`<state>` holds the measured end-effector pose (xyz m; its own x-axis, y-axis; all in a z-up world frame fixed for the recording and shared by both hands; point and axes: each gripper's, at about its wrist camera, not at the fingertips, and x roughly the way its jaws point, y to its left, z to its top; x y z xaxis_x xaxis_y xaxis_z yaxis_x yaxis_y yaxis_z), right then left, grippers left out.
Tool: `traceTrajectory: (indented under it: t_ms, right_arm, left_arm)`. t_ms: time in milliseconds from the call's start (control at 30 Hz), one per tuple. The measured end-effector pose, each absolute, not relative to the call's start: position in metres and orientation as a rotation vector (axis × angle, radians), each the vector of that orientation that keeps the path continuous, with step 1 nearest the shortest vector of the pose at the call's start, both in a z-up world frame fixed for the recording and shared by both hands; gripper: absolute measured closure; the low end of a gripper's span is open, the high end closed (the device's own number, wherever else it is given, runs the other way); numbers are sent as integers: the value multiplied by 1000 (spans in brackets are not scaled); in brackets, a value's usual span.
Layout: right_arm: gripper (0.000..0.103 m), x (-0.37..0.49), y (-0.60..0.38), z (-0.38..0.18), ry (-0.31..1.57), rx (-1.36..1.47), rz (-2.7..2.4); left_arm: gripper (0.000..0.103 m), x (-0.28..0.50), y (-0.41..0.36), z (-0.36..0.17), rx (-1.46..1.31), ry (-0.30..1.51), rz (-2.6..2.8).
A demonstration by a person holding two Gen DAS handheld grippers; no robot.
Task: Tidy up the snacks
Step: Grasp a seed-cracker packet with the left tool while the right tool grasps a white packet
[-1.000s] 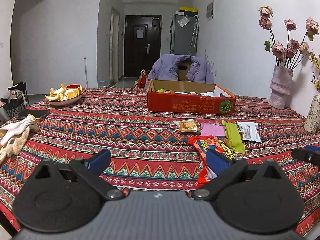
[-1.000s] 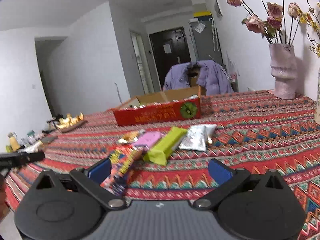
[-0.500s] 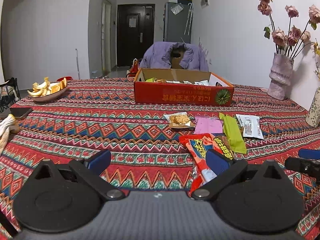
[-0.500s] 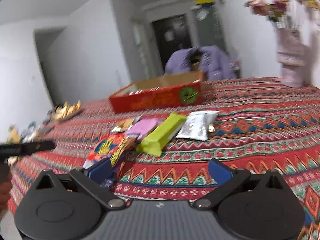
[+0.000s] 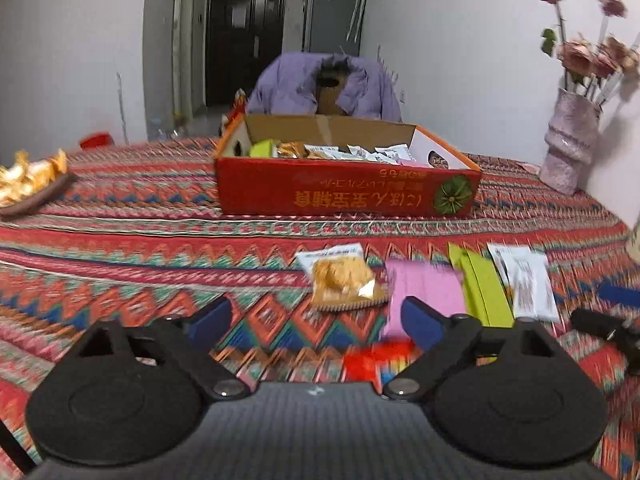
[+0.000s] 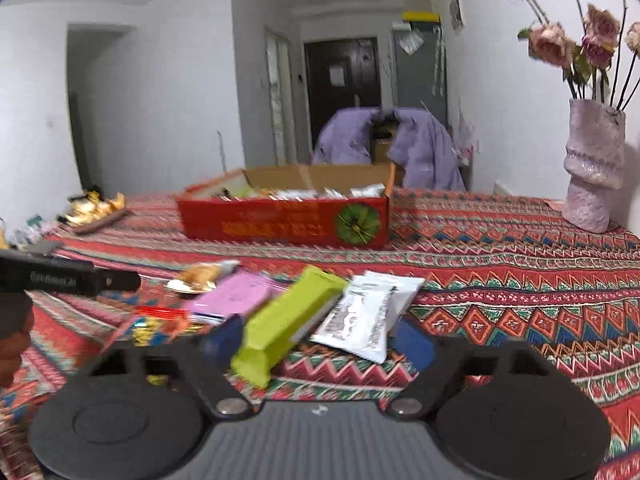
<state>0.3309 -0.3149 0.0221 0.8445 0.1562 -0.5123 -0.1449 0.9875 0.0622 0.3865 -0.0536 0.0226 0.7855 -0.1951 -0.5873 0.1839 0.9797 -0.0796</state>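
The red cardboard box (image 5: pixel 348 196) sits in the upper middle of both views with wrappers already inside, so it seems the collecting place, while 5 loose snacks lie in a row on the patterned tablecloth (image 5: pixel 140 248) in front of it, within reach. In the left wrist view the left gripper (image 5: pixel 316 316) is closing with its jaws apart, just short of the biscuit packet (image 5: pixel 344 280) and pink packet (image 5: pixel 424 288), gripping nothing. In the lower middle of the right wrist view, the right gripper (image 6: pixel 320 340) is closing around the green bar (image 6: pixel 288 320) and white sachet (image 6: pixel 364 320), both between its jaws and not yet pinched, probably the next pick.
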Motion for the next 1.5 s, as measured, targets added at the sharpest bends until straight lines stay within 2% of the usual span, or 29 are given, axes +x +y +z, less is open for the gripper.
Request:
traceTrajectory:
  t_ms: [33, 300, 400, 500, 567, 600, 733, 1133, 1267, 1500]
  right_arm:
    - [47, 339, -314, 20, 553, 12, 146]
    - [47, 393, -317, -1, 611, 0, 61]
    - [40, 404, -315, -7, 624, -28, 61]
    - [40, 412, -309, -11, 631, -61, 58]
    - [40, 416, -303, -13, 632, -103, 53]
    - [42, 417, -300, -14, 632, -133, 50]
    - [46, 414, -296, -13, 623, -162, 53]
    - [46, 352, -310, 6, 615, -124, 73]
    - [45, 331, -308, -2, 711, -130, 150]
    - [31, 294, -300, -7, 675, -183, 47]
  left_arm:
    - [16, 399, -56, 19, -22, 648, -206]
    - [21, 463, -76, -9, 16, 707, -222]
    - [21, 471, -79, -19, 11, 720, -230]
    - [23, 472, -82, -23, 41, 686, -223]
    - [33, 473, -83, -23, 46, 673, -219]
    - [48, 473, -83, -23, 55, 663, -216]
    - [55, 472, -81, -20, 53, 672, -221]
    - [56, 398, -46, 25, -49, 626, -179]
    - [56, 357, -39, 35, -61, 615, -197]
    - [56, 308, -34, 44, -22, 582, -176]
